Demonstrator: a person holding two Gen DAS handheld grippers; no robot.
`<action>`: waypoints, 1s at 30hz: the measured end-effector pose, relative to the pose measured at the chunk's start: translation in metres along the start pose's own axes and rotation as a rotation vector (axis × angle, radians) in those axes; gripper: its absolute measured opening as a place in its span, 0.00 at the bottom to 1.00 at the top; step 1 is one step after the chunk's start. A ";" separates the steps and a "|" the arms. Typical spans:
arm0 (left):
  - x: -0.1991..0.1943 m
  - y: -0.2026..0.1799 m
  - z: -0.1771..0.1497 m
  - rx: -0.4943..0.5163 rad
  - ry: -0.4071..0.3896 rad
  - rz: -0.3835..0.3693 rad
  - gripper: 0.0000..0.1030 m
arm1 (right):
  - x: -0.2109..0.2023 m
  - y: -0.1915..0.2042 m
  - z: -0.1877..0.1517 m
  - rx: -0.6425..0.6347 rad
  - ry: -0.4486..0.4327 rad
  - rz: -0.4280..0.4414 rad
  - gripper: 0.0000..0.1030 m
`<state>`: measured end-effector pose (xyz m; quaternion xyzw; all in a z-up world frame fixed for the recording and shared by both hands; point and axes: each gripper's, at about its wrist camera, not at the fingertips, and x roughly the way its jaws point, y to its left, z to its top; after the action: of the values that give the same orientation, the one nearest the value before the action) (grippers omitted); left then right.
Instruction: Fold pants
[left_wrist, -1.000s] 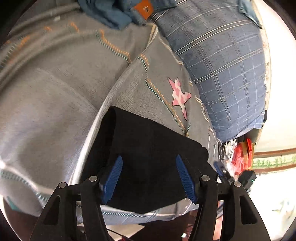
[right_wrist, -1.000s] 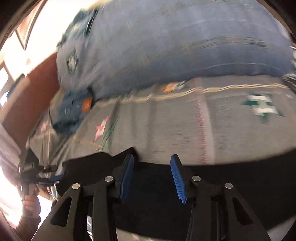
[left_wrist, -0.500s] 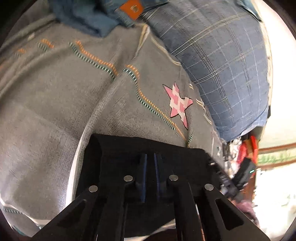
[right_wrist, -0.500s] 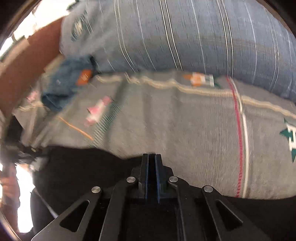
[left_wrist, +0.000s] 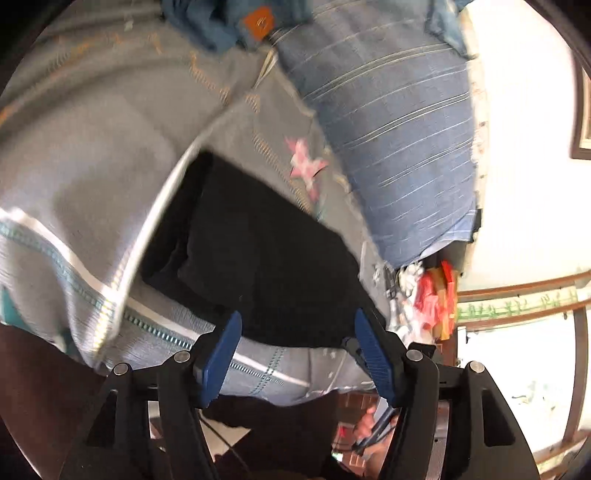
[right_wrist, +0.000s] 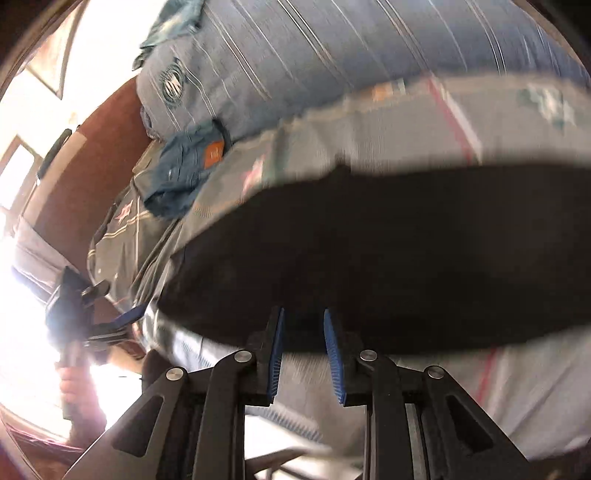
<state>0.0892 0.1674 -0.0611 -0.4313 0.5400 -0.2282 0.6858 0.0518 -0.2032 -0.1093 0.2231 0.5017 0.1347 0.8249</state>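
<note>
The black pants lie folded flat on a grey patterned bedspread. My left gripper is open and empty, its blue pads just short of the pants' near edge. In the right wrist view the pants spread wide across the bed. My right gripper is open with a narrow gap, at the pants' near edge, holding nothing. The left gripper also shows in the right wrist view, at the pants' left end.
A large blue plaid pillow lies beyond the pants. Folded blue jeans with an orange patch sit at the far side of the bed. Red clutter lies beside the bed. The bed's front edge is just under both grippers.
Both grippers were shut on the pants half a second ago. Both have opened, let go and pulled back towards the bed's front edge. The pants now lie flat.
</note>
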 end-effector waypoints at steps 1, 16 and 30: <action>0.009 0.005 0.005 -0.016 0.016 0.006 0.60 | 0.008 0.000 -0.003 0.013 0.011 0.009 0.23; 0.002 0.018 0.025 -0.008 0.011 0.085 0.15 | 0.027 0.010 -0.004 0.185 -0.077 0.202 0.04; -0.024 -0.005 0.016 0.199 0.062 0.212 0.36 | -0.012 -0.021 -0.019 0.149 -0.111 0.117 0.09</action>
<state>0.0976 0.1888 -0.0436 -0.2944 0.5783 -0.2201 0.7283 0.0297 -0.2224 -0.1182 0.3200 0.4500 0.1324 0.8232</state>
